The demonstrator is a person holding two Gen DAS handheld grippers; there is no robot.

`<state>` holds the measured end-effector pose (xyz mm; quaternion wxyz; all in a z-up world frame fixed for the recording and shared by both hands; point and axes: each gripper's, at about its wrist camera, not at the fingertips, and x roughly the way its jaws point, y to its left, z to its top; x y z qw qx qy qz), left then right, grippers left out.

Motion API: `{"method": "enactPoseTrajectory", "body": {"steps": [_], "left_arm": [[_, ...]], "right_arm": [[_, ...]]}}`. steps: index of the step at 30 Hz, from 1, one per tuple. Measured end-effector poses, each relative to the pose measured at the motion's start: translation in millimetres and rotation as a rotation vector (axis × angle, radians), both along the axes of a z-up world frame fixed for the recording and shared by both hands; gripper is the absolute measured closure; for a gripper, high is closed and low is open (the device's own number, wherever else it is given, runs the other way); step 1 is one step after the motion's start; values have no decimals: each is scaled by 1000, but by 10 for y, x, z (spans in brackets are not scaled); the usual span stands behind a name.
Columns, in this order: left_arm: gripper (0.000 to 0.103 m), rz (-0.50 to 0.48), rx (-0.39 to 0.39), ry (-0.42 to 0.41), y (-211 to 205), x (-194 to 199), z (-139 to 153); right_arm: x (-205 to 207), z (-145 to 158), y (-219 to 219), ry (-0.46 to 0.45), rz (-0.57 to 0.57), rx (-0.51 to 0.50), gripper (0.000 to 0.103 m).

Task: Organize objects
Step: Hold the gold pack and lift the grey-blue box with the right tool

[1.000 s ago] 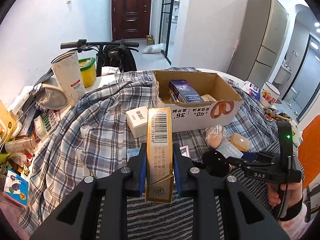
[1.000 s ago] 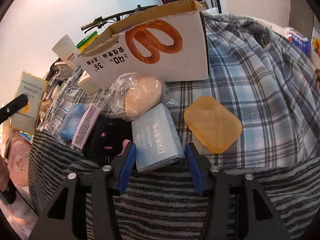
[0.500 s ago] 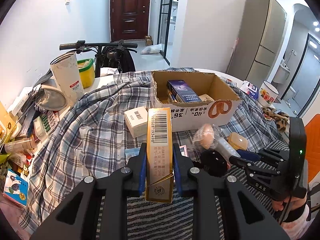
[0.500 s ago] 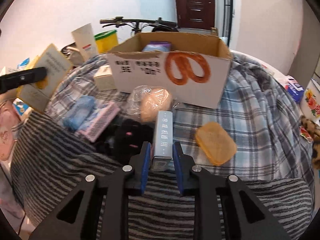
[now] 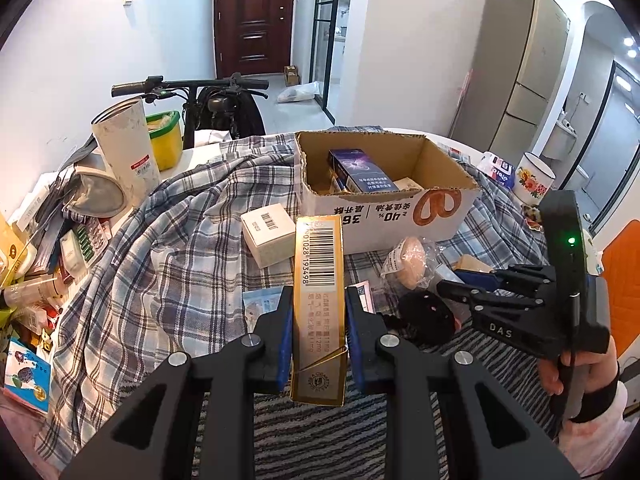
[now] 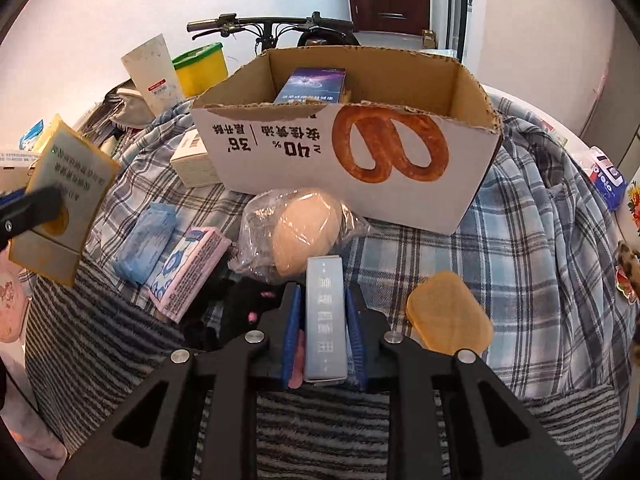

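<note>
While both hands hold their tools over the cluttered bed, I see my left gripper (image 5: 319, 344) pinching a tall gold cardboard carton with a barcode (image 5: 319, 300) upright between its blue pads; the carton hangs above the grey-and-white striped blanket (image 5: 320, 432), in front of the open brown-and-white cardboard box printed with a pretzel (image 5: 400, 216). My right gripper (image 6: 323, 332) is pressed together on a slim pale blue-grey rectangular box (image 6: 325, 320), held on edge with its narrow face toward the camera; a pinkish sliver sits beside it against the left pad, though I cannot tell what it is. That slim box is lifted clear of the blue-and-white plaid cloth (image 6: 520, 240), just in front of a peach-coloured round thing in a clear plastic bag (image 6: 304, 232); the bag touches the front wall of the cardboard box. Inside the cardboard box lies a dark purple-blue rectangular packet (image 6: 312, 86). Right of my right gripper a flat tan oval lid-like piece (image 6: 450, 320) rests on the plaid cloth; to the left lie a pink-and-white wrapped pack (image 6: 192, 272) and a light blue plastic pouch (image 6: 146, 240) side by side. From the left wrist view, a small white cube-shaped carton with a barcode (image 5: 268, 232) stands just beside the cardboard box's left corner.
</note>
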<state>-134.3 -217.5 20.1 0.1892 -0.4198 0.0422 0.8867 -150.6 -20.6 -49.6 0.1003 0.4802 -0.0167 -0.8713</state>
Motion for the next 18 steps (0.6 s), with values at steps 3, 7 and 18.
{"method": "enactPoseTrajectory", "body": {"steps": [3,7,18], "left_arm": [[78,2,-1,-4,0,-1,-22],[78,-2,-5,-10,18,18,-51],[78,14,-30,15,131,308,-140]], "right_arm": [[42,15,-11,13,9,9,84],[142,53,-10,42,11,28,84],[369,281,194,130,-112,47,84]]}}
